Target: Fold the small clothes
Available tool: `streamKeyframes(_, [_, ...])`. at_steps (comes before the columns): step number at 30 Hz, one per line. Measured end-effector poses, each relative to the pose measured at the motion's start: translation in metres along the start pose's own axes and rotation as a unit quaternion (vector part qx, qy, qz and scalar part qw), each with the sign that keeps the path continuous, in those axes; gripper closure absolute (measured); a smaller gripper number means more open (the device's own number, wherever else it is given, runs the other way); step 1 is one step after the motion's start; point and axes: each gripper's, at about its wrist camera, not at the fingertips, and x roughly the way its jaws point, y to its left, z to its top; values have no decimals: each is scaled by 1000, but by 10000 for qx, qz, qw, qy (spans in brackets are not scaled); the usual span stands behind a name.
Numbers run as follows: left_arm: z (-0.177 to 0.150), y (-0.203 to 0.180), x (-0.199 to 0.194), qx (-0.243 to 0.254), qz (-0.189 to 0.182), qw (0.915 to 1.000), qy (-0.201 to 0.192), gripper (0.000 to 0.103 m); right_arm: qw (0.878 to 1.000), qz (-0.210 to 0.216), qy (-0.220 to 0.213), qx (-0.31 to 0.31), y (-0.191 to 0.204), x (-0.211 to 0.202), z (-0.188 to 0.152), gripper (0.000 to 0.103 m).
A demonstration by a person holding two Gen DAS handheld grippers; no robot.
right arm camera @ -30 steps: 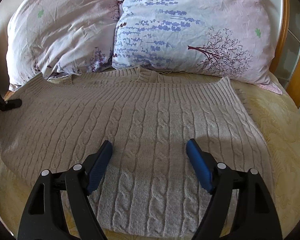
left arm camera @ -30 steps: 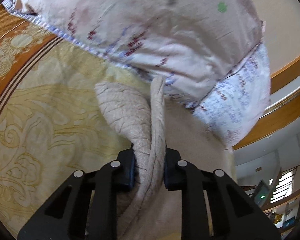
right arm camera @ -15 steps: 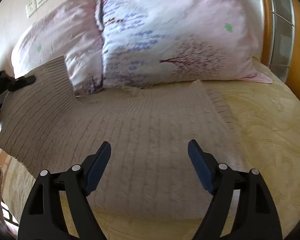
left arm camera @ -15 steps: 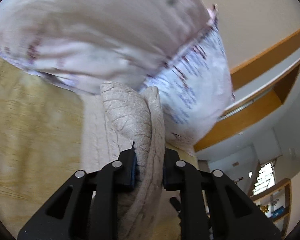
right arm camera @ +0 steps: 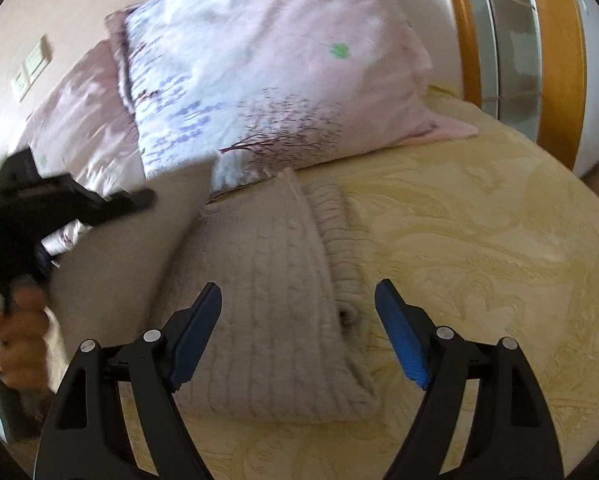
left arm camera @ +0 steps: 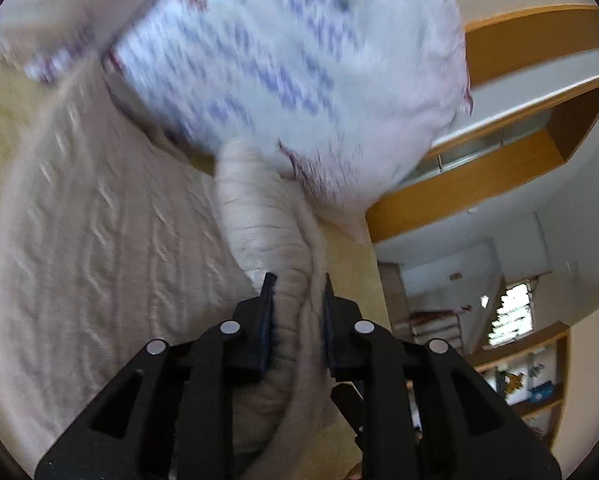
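While the left claw [left arm camera: 297, 292] is clamped on a bunched fold of the beige cable-knit sweater [left arm camera: 99, 264], only the left wrist view shows that grip up close: the knit is pinched between the two black pads and rises in a thick roll towards the floral pillow [left arm camera: 283, 64]. Much of this view is blurred. From the right wrist view, the same claw [right arm camera: 139, 200] is seen raised at the left, held by a hand [right arm camera: 19, 328], with a sweater flap lifted beneath it. The right claw [right arm camera: 299, 312] is spread wide, nothing between its blue pads, and is held over the sweater's folded right part [right arm camera: 275, 300], which lies flat on the yellow patterned bedspread [right arm camera: 479, 240]. The ribbed hem is seen along that part's right edge. Bare bedspread lies to the right of the sweater as far as the wooden bed frame [right arm camera: 559, 60]. A second pillow [right arm camera: 83, 120] is seen behind the left claw, beside the floral one.
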Motion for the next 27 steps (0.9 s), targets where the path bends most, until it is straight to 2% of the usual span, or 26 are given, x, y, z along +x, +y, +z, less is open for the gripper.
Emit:
streamKeyframes(2, [-3, -3, 11, -52, -515, 9982, 312, 85, 9999, 79, 37, 107, -7, -2, 3, 22])
streamKeyframes(3, [-6, -7, 11, -26, -700, 9965, 460, 81, 9998, 137, 36, 144, -8, -4, 5, 22])
streamKeyframes(4, [-7, -11, 7, 74, -811, 9954, 503, 76, 9995, 229, 34, 209, -11, -7, 7, 22])
streamKeyframes(6, [-8, -20, -13, 416, -916, 9943, 361, 58, 9981, 510, 40, 351, -15, -11, 13, 23])
streamKeyframes(7, [-6, -24, -31, 662, -833, 9942, 146, 52, 9963, 737, 64, 443, -16, -12, 18, 23])
streamKeyframes(8, [-5, -25, -48, 845, -649, 9943, -95, 41, 9944, 918, 115, 503, -17, -13, 22, 23])
streamKeyframes(9, [-4, -24, -61, 954, -455, 9939, -322, 35, 9912, 1166, 231, 583, -17, -11, 27, 23])
streamKeyframes(11, [-2, -16, -86, 1094, 77, 9916, -682, 34, 9833, 1596, 540, 693, -15, -3, 34, 23])
streamKeyframes(13, [1, -3, -99, 1131, 692, 9869, -924, 31, 9702, 2034, 1004, 850, -12, 13, 40, 23])
streamKeyframes(15, [4, 16, -104, 1021, 1127, 9838, -947, 31, 9636, 2111, 1364, 915, -7, 31, 44, 23])
streamKeyframes(17, [5, 34, -97, 818, 1253, 9856, -785, 31, 9613, 2049, 1599, 915, -4, 45, 45, 25])
streamKeyframes(21, [0, 58, -77, 541, 1278, 9896, -374, 31, 9433, 2273, 2205, 999, 4, 75, 41, 40])
streamKeyframes(23, [-8, 67, -75, 501, 1235, 9908, -240, 31, 9400, 2281, 2337, 988, 6, 82, 38, 43])
streamKeyframes(27, [-16, 71, -73, 508, 1142, 9920, -148, 31, 9225, 2696, 2419, 1331, 5, 94, 40, 51])
